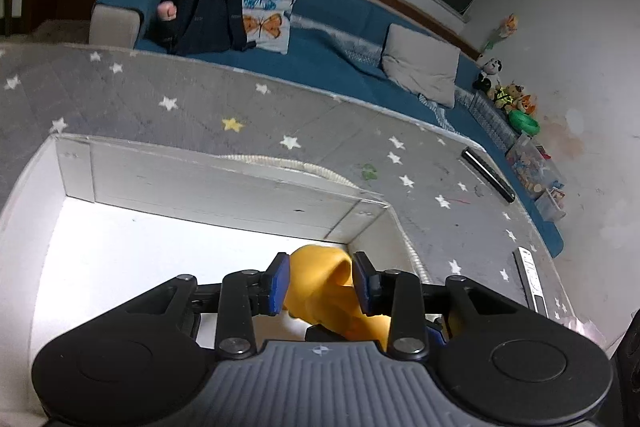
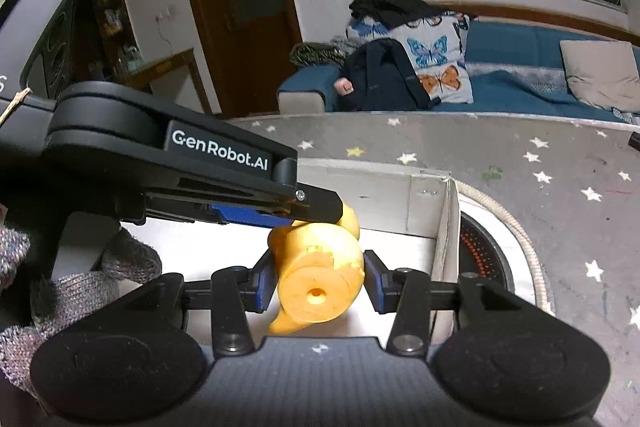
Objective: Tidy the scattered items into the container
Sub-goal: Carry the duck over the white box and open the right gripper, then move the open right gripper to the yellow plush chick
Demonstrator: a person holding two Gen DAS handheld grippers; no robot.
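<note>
Hovering over the white box (image 2: 424,203), a yellow rubber duck (image 2: 320,275) is clamped base-outward by the right gripper (image 2: 320,281). The left gripper (image 1: 320,283) straddles the duck's upper part, whether gripping it cannot be told.

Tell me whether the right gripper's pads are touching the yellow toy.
Touching. The right wrist view shows the right gripper with both blue pads pressed against the sides of the yellow toy, no gap on either side, above the white box.

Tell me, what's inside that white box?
The white box shows a bare, bright floor, with the yellow toy held over it by both grippers. The grippers cover its near part.
</note>
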